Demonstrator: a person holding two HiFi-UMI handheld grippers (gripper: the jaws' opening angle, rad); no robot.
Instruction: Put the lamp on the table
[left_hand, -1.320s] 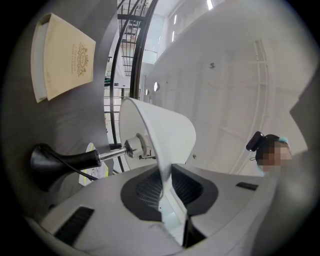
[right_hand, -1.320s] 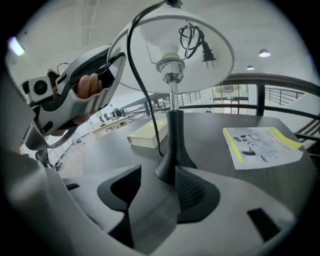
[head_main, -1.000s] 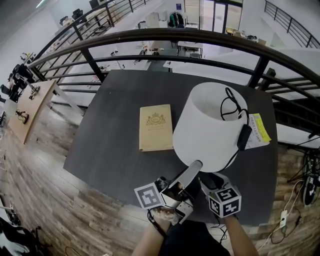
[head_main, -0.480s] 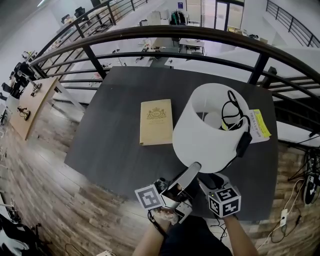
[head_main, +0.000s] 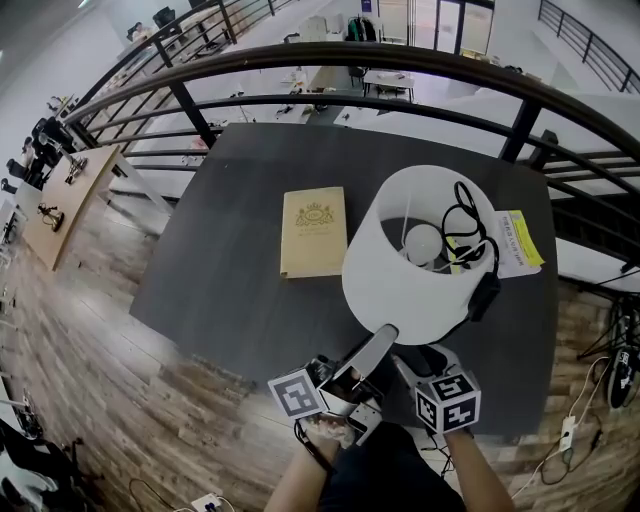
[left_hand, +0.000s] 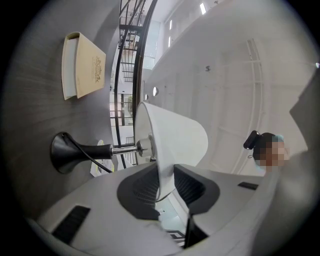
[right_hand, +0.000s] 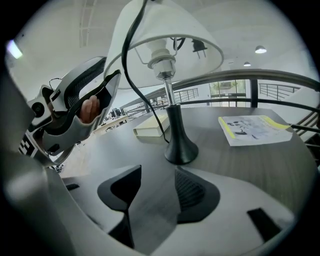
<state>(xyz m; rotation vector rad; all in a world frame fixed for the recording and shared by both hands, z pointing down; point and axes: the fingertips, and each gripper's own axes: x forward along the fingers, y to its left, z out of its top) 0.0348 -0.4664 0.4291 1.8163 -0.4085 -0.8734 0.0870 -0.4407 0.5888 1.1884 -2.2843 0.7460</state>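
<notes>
Setting: a dark grey table (head_main: 230, 270) stands against a curved black railing (head_main: 300, 65) on a mezzanine with a wood-plank floor (head_main: 90, 330).
Lamp: the lamp (head_main: 400, 280) stands upright on the table, near the edge closest to the person. Its black flared base (right_hand: 180, 147) sits flat on the surface, and the white shade is seen from above with the bulb (head_main: 424, 243) showing inside.
Cord: a black cord (head_main: 462, 215) rises from the base and loops over the shade's top, with the plug (right_hand: 198, 46) hanging at the rim.
Left gripper: the left gripper (left_hand: 165, 175) points up at the shade's lower rim. Its jaws have just been opening, and the shade's thin wall runs between the two pads.
Right gripper: the right gripper (right_hand: 157, 172) is angled down at the tabletop just in front of the lamp's base. Its jaws stand apart with only bare table between them.
Also on the table: a tan book (head_main: 313, 230) lies flat beside the lamp, and a printed leaflet with a yellow edge (head_main: 520, 250) lies on the other side.
</notes>
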